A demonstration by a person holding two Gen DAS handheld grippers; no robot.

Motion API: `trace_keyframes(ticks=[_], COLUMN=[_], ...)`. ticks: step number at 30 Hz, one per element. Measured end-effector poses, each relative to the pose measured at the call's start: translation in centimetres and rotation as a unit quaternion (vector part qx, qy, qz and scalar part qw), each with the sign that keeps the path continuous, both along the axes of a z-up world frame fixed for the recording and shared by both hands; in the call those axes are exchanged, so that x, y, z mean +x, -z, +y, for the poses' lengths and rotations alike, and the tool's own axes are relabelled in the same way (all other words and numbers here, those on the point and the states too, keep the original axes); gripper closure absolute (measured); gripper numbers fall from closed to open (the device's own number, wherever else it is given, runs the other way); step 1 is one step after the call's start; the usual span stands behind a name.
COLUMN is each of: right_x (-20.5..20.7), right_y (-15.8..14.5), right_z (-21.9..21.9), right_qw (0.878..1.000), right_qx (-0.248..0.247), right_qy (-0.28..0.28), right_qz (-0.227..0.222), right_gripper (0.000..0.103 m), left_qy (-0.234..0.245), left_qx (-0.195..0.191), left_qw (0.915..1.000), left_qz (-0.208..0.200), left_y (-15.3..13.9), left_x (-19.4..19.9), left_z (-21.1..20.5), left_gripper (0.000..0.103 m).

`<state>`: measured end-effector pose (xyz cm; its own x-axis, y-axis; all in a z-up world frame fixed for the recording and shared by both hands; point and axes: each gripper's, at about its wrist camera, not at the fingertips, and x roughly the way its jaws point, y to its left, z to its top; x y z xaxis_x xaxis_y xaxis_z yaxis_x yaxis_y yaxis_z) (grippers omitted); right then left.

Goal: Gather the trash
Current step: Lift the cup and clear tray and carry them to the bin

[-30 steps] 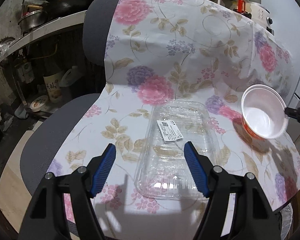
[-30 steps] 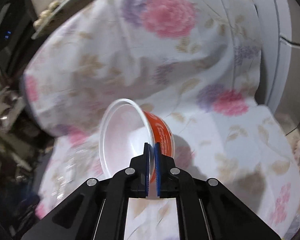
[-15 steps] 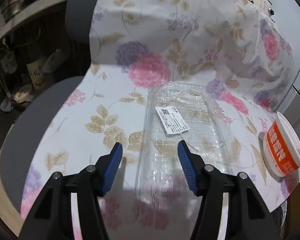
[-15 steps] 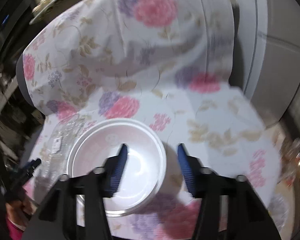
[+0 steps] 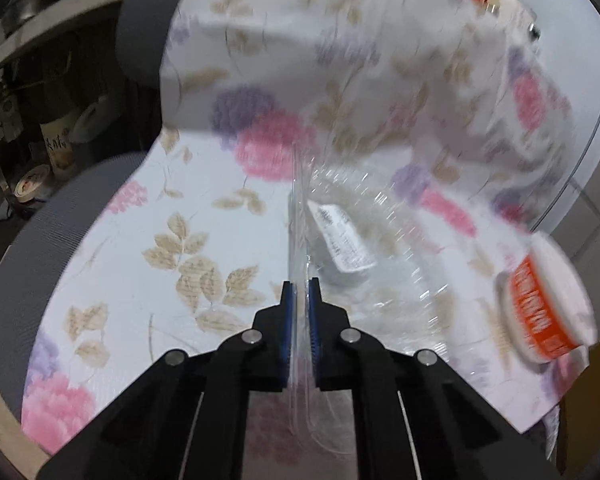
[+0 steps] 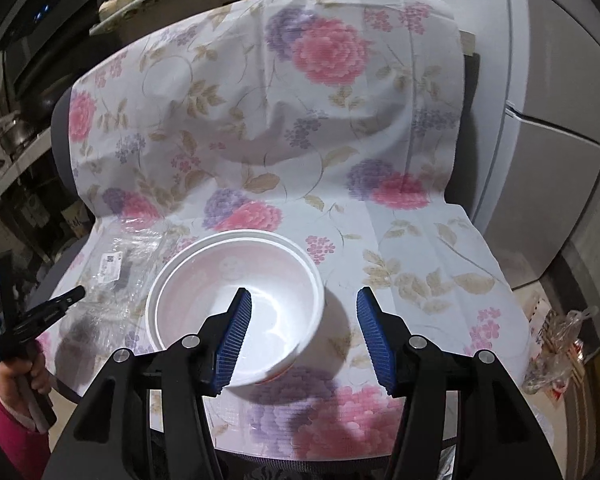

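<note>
A clear plastic clamshell tray (image 5: pixel 364 248) with a white label lies on the floral cloth (image 5: pixel 148 240) over a chair seat. My left gripper (image 5: pixel 300 292) is shut on the tray's left rim, and the tray looks tilted up. The tray also shows in the right wrist view (image 6: pixel 128 264), with the left gripper (image 6: pixel 66 296) at its near edge. A white bowl with an orange band (image 5: pixel 544 300) stands upright at the seat's right front. My right gripper (image 6: pixel 302 304) is open and empty just above the bowl (image 6: pixel 236 300), left finger over its inside.
The floral cloth (image 6: pixel 300 120) drapes the grey chair back and seat. A shelf with pots and bottles (image 5: pixel 44 136) stands to the left. A grey cabinet (image 6: pixel 552 120) is on the right. A plastic bag with trash (image 6: pixel 556 340) lies on the floor at right.
My left gripper has closed on the tray's left rim and lifted that edge. My right gripper let go of the bowl, which now stands on the seat, and opened wide.
</note>
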<state>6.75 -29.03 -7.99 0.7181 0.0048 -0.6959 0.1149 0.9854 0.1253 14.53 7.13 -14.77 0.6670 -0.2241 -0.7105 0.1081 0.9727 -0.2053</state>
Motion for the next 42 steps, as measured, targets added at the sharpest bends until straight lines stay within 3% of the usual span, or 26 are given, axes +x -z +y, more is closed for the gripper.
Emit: trace_keyframes(ticks=[2,4,7,17,18,19,22,30,39,42], right_x=[-0.3,-0.4,-0.3,2.8,3.5,3.8,3.7,-0.8,-8.0,-9.9], right_y=[0.0,0.1,0.7,3.4,3.8,4.0,3.7,-1.4,-4.3,-4.5], right_z=[-0.5,-0.8,-1.2,-2.2,-2.1,-2.0,-1.7,-2.6,-6.2,-7.3], right_qw=[1.000,1.000,1.000,0.999,0.999,0.999,0.999,0.997,0.992,0.990], right_qx=[0.004,-0.003,-0.005,0.044,0.041,0.038,0.040,0.048,0.039,0.037], right_qy=[0.004,0.011,0.014,-0.008,-0.005,-0.006,-0.006,0.003,0.063,0.084], right_qz=[-0.007,-0.012,-0.014,0.016,0.024,0.027,0.014,-0.066,-0.097,-0.106], right_gripper=[0.048,0.064,0.075,0.076,0.081,0.095,0.097,0.098,0.098,0.098], left_qy=[-0.007,-0.009,-0.003,0.002,0.003,0.005,0.010,0.030,0.098,0.126], left_qx=[-0.008,-0.005,-0.013,0.001,0.004,0.004,0.005,-0.005,-0.031,-0.022], left_qw=[0.9996,0.9988,0.9973,0.9945,0.9946,0.9947,0.9947,0.9921,0.9846,0.9818], left_qz=[-0.026,-0.048,-0.072,-0.104,-0.104,-0.103,-0.102,-0.122,-0.142,-0.140], left_y=[-1.8,-3.1,-5.0,-7.6,-7.6,-7.6,-7.6,-9.0,-10.0,-9.8], left_x=[-1.6,-2.8,-4.3,-5.3,-5.3,-5.4,-5.8,-7.6,-11.1,-12.1], left_z=[-0.1,-0.5,-1.5,-4.4,-4.7,-4.7,-5.0,-6.2,-11.7,-13.8], left_gripper=[0.099,0.099,0.099,0.099,0.099,0.099,0.099,0.099,0.099,0.099])
